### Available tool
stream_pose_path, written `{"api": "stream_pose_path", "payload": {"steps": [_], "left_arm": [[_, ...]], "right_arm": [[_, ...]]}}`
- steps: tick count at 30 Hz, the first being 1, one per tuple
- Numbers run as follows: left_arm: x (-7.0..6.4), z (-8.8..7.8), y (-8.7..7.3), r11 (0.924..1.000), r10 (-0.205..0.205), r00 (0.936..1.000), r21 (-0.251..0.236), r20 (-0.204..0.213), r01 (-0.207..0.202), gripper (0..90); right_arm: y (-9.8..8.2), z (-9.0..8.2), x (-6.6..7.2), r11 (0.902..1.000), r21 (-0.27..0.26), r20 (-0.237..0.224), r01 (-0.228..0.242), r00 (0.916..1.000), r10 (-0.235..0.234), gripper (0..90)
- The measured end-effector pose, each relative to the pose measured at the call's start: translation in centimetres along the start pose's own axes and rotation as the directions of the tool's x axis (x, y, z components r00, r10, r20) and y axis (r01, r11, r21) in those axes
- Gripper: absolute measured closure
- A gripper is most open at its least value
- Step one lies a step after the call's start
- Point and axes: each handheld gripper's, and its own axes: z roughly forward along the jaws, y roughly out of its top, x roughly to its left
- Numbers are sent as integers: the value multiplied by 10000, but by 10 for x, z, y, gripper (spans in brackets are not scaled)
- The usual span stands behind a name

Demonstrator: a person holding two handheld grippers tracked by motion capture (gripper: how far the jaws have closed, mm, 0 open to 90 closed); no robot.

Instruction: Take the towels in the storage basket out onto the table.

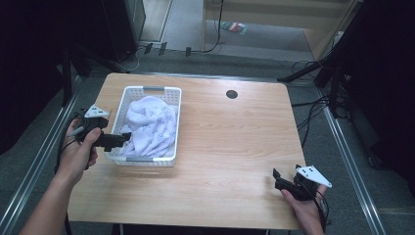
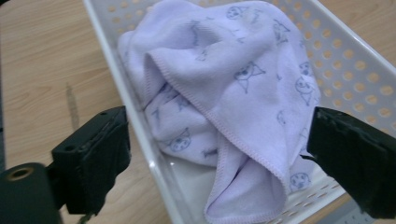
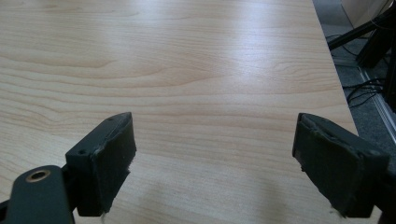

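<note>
Two grippers were seen released: the left gripper (image 1: pixel 125 139) was held at the white basket (image 1: pixel 147 90), jaws spread toward the lilac towel (image 1: pixel 149 125) heaped inside, presumably for grasping; the right gripper (image 1: pixel 279 180) was parked over bare bench (image 1: pixel 235 147).

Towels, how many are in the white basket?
1. A single lilac towel printed with little cat faces lies crumpled in the white basket at the table's left side. Its folds could hide something underneath, but just one shows.
</note>
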Motion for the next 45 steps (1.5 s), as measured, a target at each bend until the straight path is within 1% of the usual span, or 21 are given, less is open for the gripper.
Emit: {"api": "stream_pose_path", "payload": {"steps": [1, 2, 5, 8, 11, 14, 15, 18, 20, 22, 27, 28, 30, 31, 32, 33, 36, 37, 39, 40, 45], "left_arm": [[-1, 2, 2, 10000, 30, 9998, -6, 174, -30, 0], [-2, 5, 4, 10000, 56, 9998, 39, 187, -57, 0], [-3, 15, 11, 9992, 224, 9996, 339, 148, -229, 0], [-4, 22, 15, 9985, 329, 9994, 444, 101, -333, 0], [-5, 35, 21, 9964, 493, 9988, 688, 32, -494, 0], [-6, 41, 23, 9952, 588, 9983, 781, 54, -590, 0], [-6, 46, 25, 9942, 670, 9977, 852, -62, -662, 0], [-6, 51, 28, 9943, 614, 9981, 879, -72, -605, 0], [-5, 60, 30, 9923, 650, 9978, 1068, -157, -630, 0], [-5, 62, 31, 9917, 639, 9978, 1131, -175, -615, 0], [-8, 73, 38, 9875, 855, 9963, 1333, -89, -836, 0], [-9, 75, 40, 9862, 874, 9962, 1407, 11, -866, 0], [-10, 78, 42, 9863, 832, 9965, 1439, -71, -813, 0], [-11, 82, 45, 9847, 837, 9965, 1527, 71, -838, 0], [-11, 82, 45, 9847, 837, 9965, 1527, 71, -838, 0], [-12, 87, 48, 9809, 878, 9960, 1729, 140, -889, 0], [-13, 94, 50, 9799, 883, 9961, 1804, -62, -857, 0], [-13, 96, 51, 9789, 832, 9965, 1875, -14, -814, 0], [-13, 101, 50, 9760, 823, 9966, 2028, -66, -792, 0], [-14, 105, 49, 9721, 943, 9955, 2157, -18, -917, 0], [-12, 114, 45, 9708, 722, 9973, 2304, -132, -672, 0]], "right_arm": [[0, 0, 0, 10000, 1, -2, 2, 10000, -2, 134], [0, 0, 0, 10000, 0, -5, 11, 10000, -11, 134], [0, 0, 0, 10000, -1, -10, 12, 10000, -12, 134], [0, 0, 0, 10000, -1, -11, 9, 10000, -9, 134], [0, 0, 0, 10000, 1, -20, 13, 10000, -13, 133], [0, 0, 0, 10000, 8, -22, 6, 10000, -6, 134], [0, 0, 0, 10000, 7, -26, 12, 10000, -12, 134], [0, 0, 0, 10000, 13, -26, 5, 10000, -4, 134], [0, 0, 0, 10000, 8, -19, 7, 10000, -7, 134], [0, 0, 0, 10000, 8, -20, 1, 10000, -1, 134], [0, 0, 0, 10000, 12, -24, 2, 10000, -2, 134], [0, 0, 0, 10000, 18, -24, -12, 10000, 12, 133], [0, 0, 1, 10000, 23, -20, -21, 10000, 21, 134], [0, 0, 0, 10000, 22, -15, -15, 10000, 15, 134], [0, 0, 0, 10000, 22, -15, -15, 10000, 15, 134], [0, 0, 0, 10000, 19, -16, -14, 10000, 14, 134], [0, 0, 0, 10000, 23, -14, -17, 10000, 17, 134], [0, 0, 0, 10000, 28, -12, -26, 10000, 26, 134], [0, 0, 0, 10000, 30, -11, -33, 10000, 33, 134], [0, 0, 0, 10000, 33, 0, -30, 10000, 30, 134], [0, 0, 0, 10000, 27, -13, -36, 10000, 36, 134]]}}
